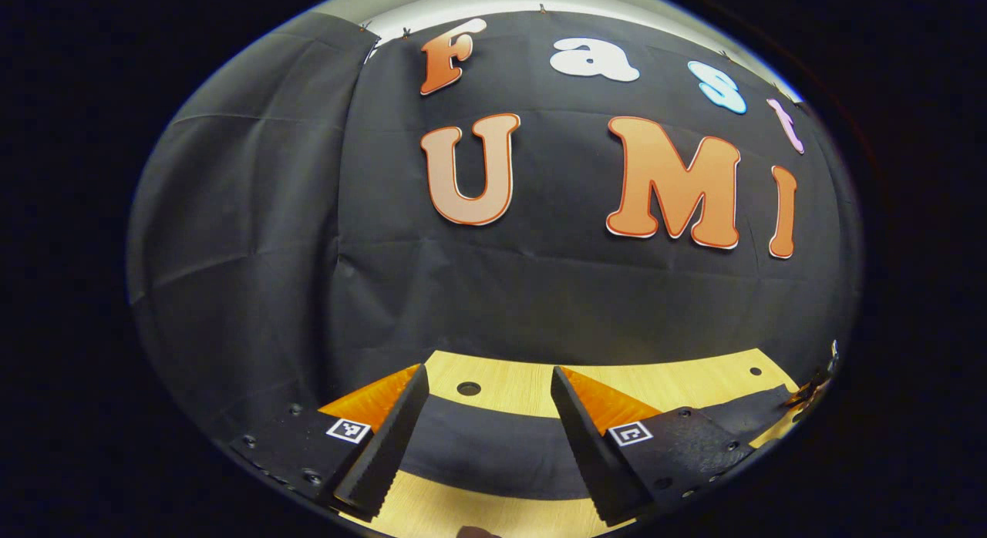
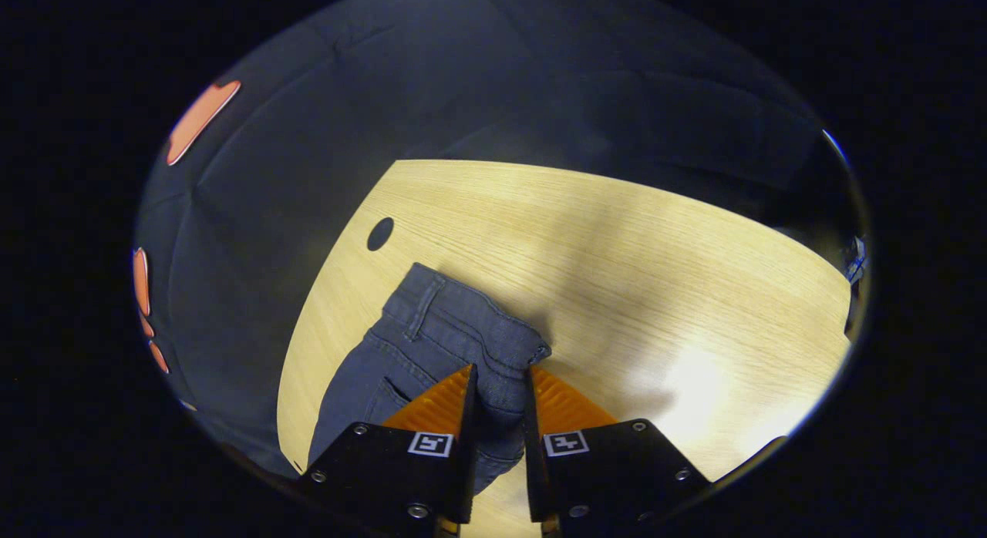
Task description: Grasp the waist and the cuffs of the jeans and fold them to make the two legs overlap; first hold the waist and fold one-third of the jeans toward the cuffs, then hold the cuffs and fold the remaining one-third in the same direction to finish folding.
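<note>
Left gripper view: your left gripper hangs above the table with its jaws spread wide and nothing between them. Through the gap you see a dark band of cloth lying across the pale wood; whether it is part of the jeans cannot be told from here. A round hole in the tabletop sits just beyond the cloth, between the two fingers. At the lower right edge a darker flap reaches toward the table's corner. The booth wall rises behind the table.

Right gripper view: your right gripper has its jaws drawn close together, with the waistband edge of the jeans bunched in the narrow gap. Both fingers appear to press on the denim there. The jeans lie flat on the table, waist end farthest from the camera, with a belt loop and a pocket opening visible on the left part. The garment runs from the gripper down toward the lower left of the view. A dark hole in the tabletop lies near the waist's far corner, apart from the fabric. The wood to the right of the jeans is brightly lit.
</note>
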Demonstrator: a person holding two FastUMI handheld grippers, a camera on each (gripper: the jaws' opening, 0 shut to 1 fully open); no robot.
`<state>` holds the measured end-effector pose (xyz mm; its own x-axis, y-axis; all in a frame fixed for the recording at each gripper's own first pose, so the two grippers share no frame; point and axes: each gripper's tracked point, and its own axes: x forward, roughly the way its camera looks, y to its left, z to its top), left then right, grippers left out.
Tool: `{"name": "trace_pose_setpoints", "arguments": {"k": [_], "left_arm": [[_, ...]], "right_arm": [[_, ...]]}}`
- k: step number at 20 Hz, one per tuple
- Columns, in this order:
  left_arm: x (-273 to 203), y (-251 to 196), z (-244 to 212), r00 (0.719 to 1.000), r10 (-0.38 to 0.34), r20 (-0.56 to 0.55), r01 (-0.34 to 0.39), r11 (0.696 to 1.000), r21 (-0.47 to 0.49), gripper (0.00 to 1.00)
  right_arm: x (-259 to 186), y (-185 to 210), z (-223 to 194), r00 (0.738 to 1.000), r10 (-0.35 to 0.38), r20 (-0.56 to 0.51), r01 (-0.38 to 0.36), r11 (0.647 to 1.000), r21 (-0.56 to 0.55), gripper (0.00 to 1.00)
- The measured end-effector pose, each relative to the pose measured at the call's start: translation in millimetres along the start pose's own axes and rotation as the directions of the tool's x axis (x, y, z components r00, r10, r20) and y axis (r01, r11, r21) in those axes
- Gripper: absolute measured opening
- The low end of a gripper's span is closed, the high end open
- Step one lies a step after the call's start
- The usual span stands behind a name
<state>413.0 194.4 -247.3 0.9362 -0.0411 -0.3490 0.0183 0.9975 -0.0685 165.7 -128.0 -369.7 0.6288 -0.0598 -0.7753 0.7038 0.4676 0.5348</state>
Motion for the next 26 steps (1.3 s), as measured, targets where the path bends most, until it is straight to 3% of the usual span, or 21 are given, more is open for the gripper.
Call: {"name": "trace_pose_setpoints", "arguments": {"k": [1,2,4,12,17,26], "left_arm": [[0,-1,2,1.0,-0.013,-0.006,0.013,1.0,-0.002,0.96],[1,-3,2,0.999,-0.03,-0.012,0.03,1.0,0.001,0.92],[5,-6,5,0.998,-0.057,-0.009,0.057,0.998,0.024,0.96],[14,-21,12,0.988,-0.153,0.022,0.152,0.988,0.039,0.96],[14,-17,16,0.984,-0.177,0.029,0.176,0.984,0.036,0.96],[10,6,8,0.983,-0.182,0.018,0.182,0.983,0.012,0.96]], "right_arm": [[1,11,2,1.0,0.019,0.005,-0.019,1.0,0.009,0.19],[-9,17,8,0.999,0.035,0.04,-0.035,0.999,0.001,0.14],[-28,27,10,0.993,0.065,0.096,-0.063,0.998,-0.021,0.14],[-95,86,3,0.964,0.163,0.21,-0.11,0.964,-0.244,0.14],[-123,144,-28,0.941,0.214,0.263,-0.087,0.901,-0.425,0.14],[-146,198,-75,0.914,0.327,0.241,-0.106,0.763,-0.637,0.14]]}}
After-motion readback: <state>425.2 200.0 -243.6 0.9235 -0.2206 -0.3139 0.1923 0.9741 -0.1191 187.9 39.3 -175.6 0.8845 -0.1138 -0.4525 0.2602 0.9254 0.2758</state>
